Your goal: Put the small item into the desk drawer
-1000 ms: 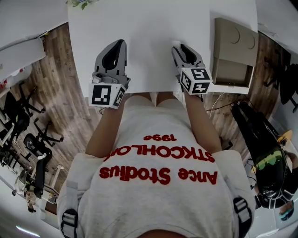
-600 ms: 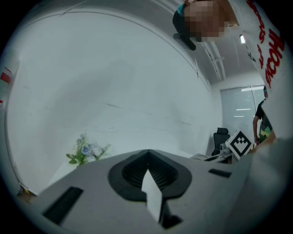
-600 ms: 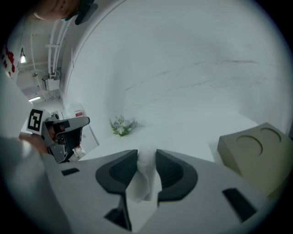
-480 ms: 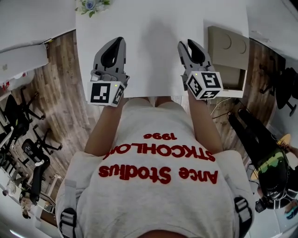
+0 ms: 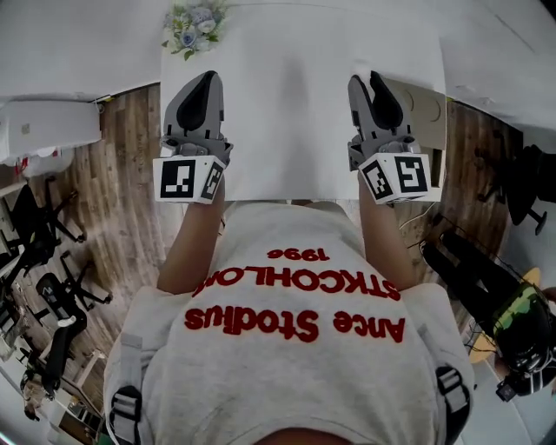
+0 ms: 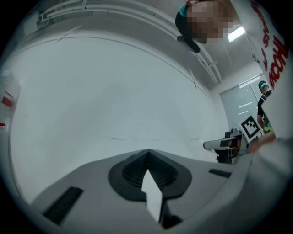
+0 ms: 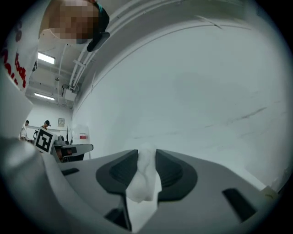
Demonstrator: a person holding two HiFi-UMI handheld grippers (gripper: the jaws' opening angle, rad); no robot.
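In the right gripper view a small white soft item point(image 7: 143, 179) is pinched between the dark pads of my right gripper point(image 7: 146, 153), which is shut on it. From the head view, the right gripper point(image 5: 370, 83) hovers over the right part of the white desk point(image 5: 287, 104), at the left edge of a beige drawer unit point(image 5: 432, 111); the item is hidden there. My left gripper point(image 5: 207, 80) hangs over the desk's left part. Its jaws point(image 6: 147, 153) meet at the tips and hold nothing.
A bunch of pale flowers point(image 5: 193, 26) lies at the desk's far left corner. Black office chairs point(image 5: 43, 261) stand on the wood floor to the left, and dark bags point(image 5: 486, 287) lie to the right. The person's torso fills the near side.
My right gripper has moved right, from over the desk to the edge of the drawer unit. The left gripper has stayed over the desk's left part. The head view has tilted forward.
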